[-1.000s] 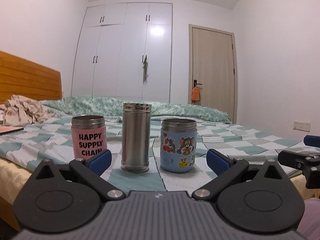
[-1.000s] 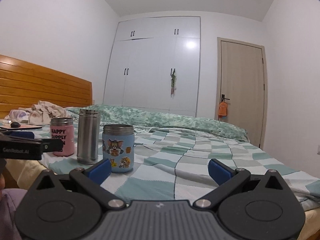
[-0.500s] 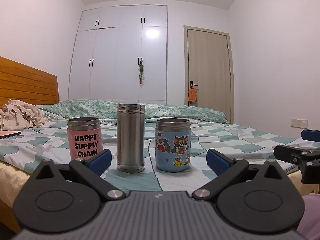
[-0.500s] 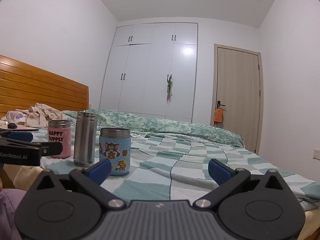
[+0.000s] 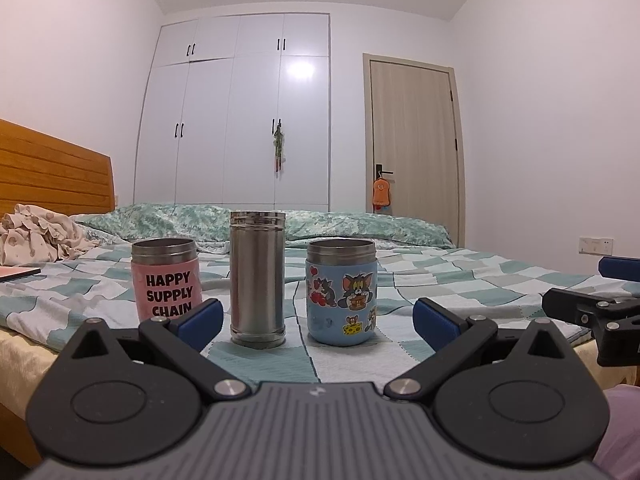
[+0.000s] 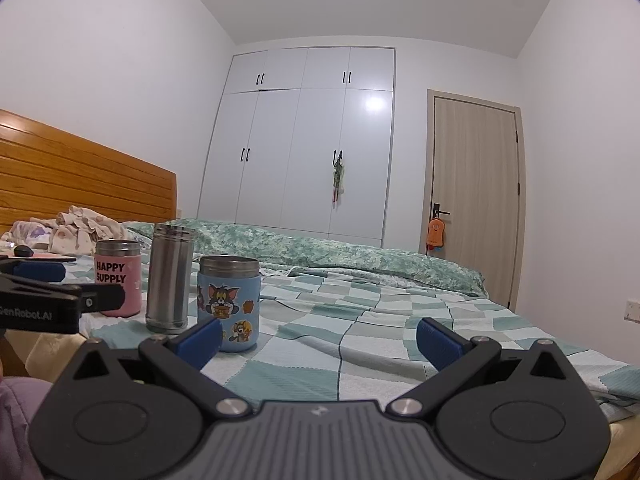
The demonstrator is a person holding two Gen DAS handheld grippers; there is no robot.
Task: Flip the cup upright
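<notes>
Three cups stand upright in a row on the bed near its front edge. A pink cup [image 5: 166,278] marked HAPPY SUPPLY CHAIN is at the left, a tall steel cup [image 5: 257,280] in the middle, a blue cartoon cup [image 5: 342,296] at the right. My left gripper [image 5: 318,318] is open and empty, in front of the steel and blue cups. My right gripper [image 6: 320,336] is open and empty, to the right of the blue cup [image 6: 229,302]; the pink cup [image 6: 118,282] and steel cup [image 6: 169,280] show further left.
The cups rest on a green checked bedspread [image 5: 460,284]. A wooden headboard [image 5: 48,172] and crumpled clothes [image 5: 36,240] are at the left. A folded green duvet [image 6: 360,252] lies behind. White wardrobe [image 5: 240,120] and door [image 5: 414,140] stand at the back.
Both grippers have dropped lower and tilted up a little, so the cups sit lower in each view. All three cups stand as before. Both grippers stay open.
</notes>
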